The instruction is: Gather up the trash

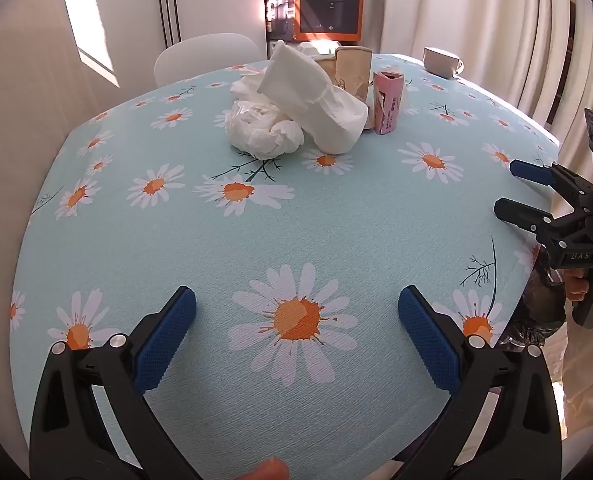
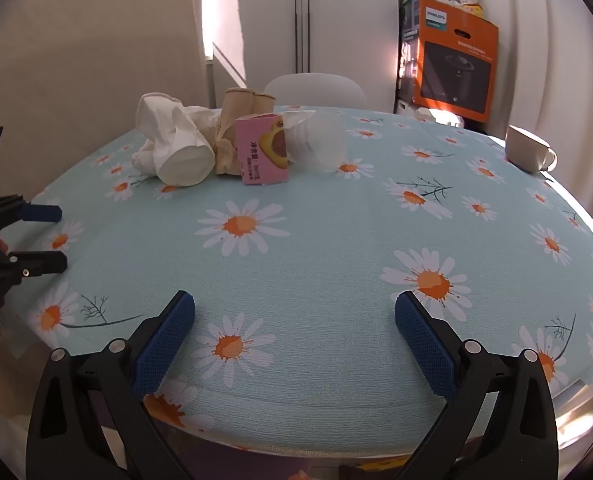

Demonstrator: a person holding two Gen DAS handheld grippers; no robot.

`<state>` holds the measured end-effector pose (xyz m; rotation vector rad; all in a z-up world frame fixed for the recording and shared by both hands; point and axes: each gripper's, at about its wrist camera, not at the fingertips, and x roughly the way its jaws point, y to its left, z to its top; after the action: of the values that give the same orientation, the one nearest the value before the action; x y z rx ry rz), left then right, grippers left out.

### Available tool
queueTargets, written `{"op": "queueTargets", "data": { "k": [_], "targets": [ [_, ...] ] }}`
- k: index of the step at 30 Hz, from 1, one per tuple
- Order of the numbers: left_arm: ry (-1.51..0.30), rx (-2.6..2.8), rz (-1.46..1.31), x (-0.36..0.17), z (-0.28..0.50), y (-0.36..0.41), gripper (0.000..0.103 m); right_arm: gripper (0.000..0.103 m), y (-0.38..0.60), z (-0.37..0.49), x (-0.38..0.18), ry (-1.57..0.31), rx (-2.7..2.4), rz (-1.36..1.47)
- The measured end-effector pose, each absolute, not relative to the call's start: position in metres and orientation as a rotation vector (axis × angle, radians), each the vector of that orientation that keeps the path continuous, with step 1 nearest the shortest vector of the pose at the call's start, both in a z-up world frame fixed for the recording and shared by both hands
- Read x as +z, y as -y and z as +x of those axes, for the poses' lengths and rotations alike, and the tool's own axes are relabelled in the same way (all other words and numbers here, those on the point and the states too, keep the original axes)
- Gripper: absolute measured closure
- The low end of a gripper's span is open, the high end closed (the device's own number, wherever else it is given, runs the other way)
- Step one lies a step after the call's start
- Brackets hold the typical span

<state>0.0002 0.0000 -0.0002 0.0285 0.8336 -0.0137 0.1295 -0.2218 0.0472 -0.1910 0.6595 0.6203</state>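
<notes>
Both tongs stood wide, holding nothing: left gripper (image 1: 296, 320), right gripper (image 2: 294, 326), over the daisy tablecloth (image 2: 316, 264). Trash pile sat mid-table: crumpled tissues (image 1: 262, 130), white paper cup (image 2: 184, 164), pink carton (image 2: 262, 152), clear plastic cup (image 2: 320, 142). Mug (image 2: 528, 152) well apart.

On the round table with the daisy-print cloth (image 2: 316, 264), crumpled white tissues (image 2: 156, 128), a tipped white paper cup (image 2: 184, 164), a pink carton (image 2: 262, 152) and a clear plastic cup (image 2: 320, 144) cluster far-side; a white mug (image 2: 526, 152) stands well right, near the edge.
</notes>
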Motion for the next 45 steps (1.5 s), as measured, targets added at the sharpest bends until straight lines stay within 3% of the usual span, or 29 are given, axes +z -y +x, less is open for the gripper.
{"op": "queueTargets", "data": {
  "k": [45],
  "targets": [
    [-0.820, -0.016, 0.028, 0.0003, -0.0002, -0.0009, 0.004, 0.006, 0.2215, 0.1313, 0.0473, -0.672, 0.621, -0.193]
  ]
}}
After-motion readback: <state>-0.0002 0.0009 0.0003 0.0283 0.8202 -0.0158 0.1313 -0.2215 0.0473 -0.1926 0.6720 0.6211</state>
